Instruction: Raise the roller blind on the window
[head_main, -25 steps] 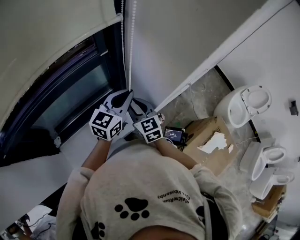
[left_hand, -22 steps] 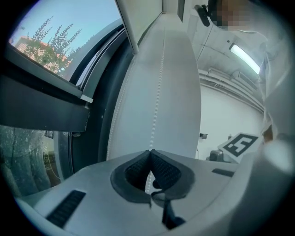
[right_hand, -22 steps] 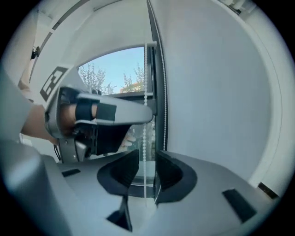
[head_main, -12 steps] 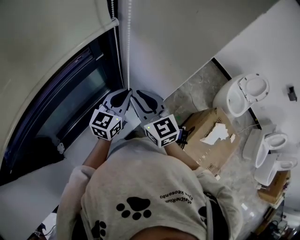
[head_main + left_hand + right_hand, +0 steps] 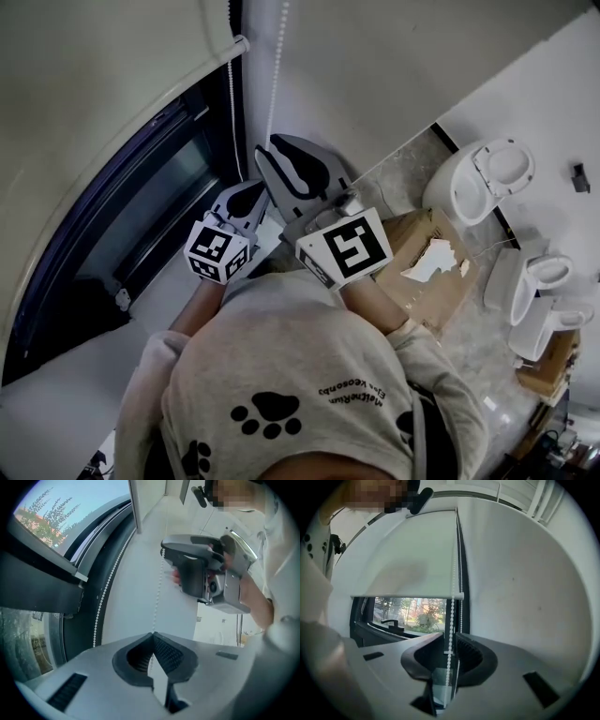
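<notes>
Partly done: roller blind [image 5: 408, 555] up off lower window [image 5: 412, 613]; more pulls needed. Pinching bead chain [image 5: 158, 597] tight with left gripper [image 5: 152, 637]. Just been closing half-open right gripper [image 5: 450, 638] jaws round chain higher up; no pinch yet.

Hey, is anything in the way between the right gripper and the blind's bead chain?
Nothing visible is. The bead chain already hangs between the jaws of the right gripper, which have just been closing but don't yet pinch it. The left gripper is shut on the chain.
</notes>
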Demonstrator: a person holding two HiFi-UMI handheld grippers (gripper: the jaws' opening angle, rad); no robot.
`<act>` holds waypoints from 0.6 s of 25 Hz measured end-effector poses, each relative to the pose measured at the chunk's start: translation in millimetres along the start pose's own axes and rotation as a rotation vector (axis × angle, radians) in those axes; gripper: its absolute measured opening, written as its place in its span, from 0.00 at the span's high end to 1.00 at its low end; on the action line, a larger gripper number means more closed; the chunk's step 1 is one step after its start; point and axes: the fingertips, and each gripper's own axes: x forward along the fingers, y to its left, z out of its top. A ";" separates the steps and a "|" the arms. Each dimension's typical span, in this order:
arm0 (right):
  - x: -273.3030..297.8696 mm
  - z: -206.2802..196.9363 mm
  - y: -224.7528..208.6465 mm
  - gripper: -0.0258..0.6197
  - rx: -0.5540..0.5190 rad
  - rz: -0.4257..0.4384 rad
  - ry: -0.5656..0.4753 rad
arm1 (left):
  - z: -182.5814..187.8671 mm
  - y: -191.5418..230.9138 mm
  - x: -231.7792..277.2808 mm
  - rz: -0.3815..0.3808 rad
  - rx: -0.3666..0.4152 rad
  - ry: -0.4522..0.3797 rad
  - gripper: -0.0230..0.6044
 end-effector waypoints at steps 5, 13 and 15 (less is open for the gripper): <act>8.7 29.7 -4.6 0.87 -0.006 -0.011 -0.011 | 1.1 2.0 -1.1 -0.002 0.001 -0.002 0.95; 15.5 30.5 -3.2 0.94 -0.003 -0.012 0.002 | -3.4 5.6 -2.7 0.008 0.011 -0.014 0.95; 15.8 28.8 -4.0 0.94 -0.004 -0.019 0.002 | -4.6 6.8 -2.2 0.009 0.016 -0.013 0.95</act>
